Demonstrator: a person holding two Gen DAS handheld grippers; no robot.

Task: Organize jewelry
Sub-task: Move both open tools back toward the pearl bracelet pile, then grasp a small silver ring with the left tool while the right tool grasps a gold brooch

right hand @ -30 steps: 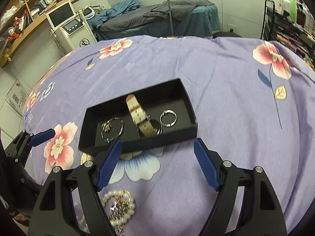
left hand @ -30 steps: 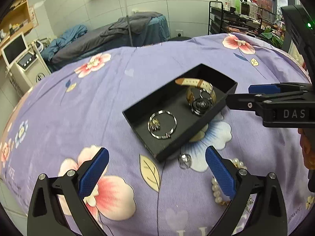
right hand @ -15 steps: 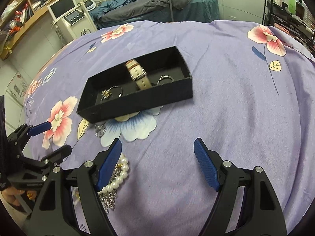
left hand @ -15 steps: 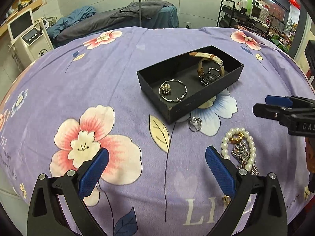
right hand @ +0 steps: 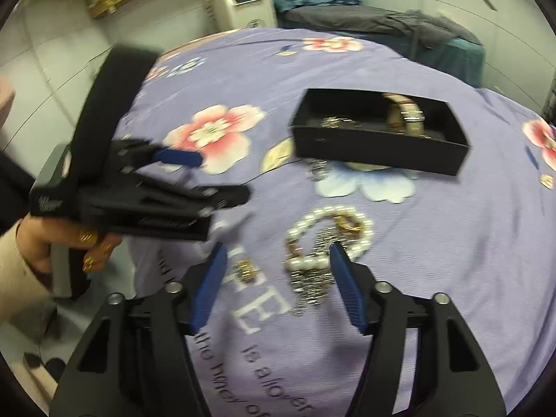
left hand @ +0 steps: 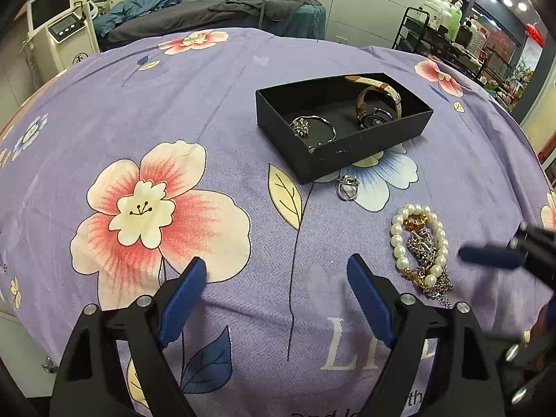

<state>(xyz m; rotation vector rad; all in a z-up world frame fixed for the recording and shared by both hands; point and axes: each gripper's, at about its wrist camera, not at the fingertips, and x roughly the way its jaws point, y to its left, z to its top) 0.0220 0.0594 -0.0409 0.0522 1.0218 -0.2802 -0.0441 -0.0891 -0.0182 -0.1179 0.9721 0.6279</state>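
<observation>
A black box (left hand: 344, 149) on the purple flowered cloth holds a silver bangle (left hand: 312, 128) and a beige-strapped watch (left hand: 378, 104). In front of it lie a silver ring (left hand: 347, 186) and a pearl bracelet (left hand: 417, 243) tangled with a chain. My left gripper (left hand: 276, 272) hovers over bare cloth left of the bracelet, jaws closing with nothing between them. My right gripper (right hand: 278, 252) hangs just short of the pearl bracelet (right hand: 330, 232) and chain (right hand: 312, 285), jaws closing, pads not touching them. A small gold piece (right hand: 246, 269) lies near its left finger.
The black box (right hand: 378, 142) sits beyond the bracelet in the right wrist view. A hand (right hand: 45, 243) holds the left gripper (right hand: 222, 175) at the left. A treatment bed (left hand: 215, 10), a white machine (left hand: 59, 31) and a bottle rack (left hand: 438, 24) stand behind the table.
Both grippers have drawn back from the box toward the near edge. The right one swung left over the pearl bracelet and rolled. Both pairs of jaws stand narrower than before.
</observation>
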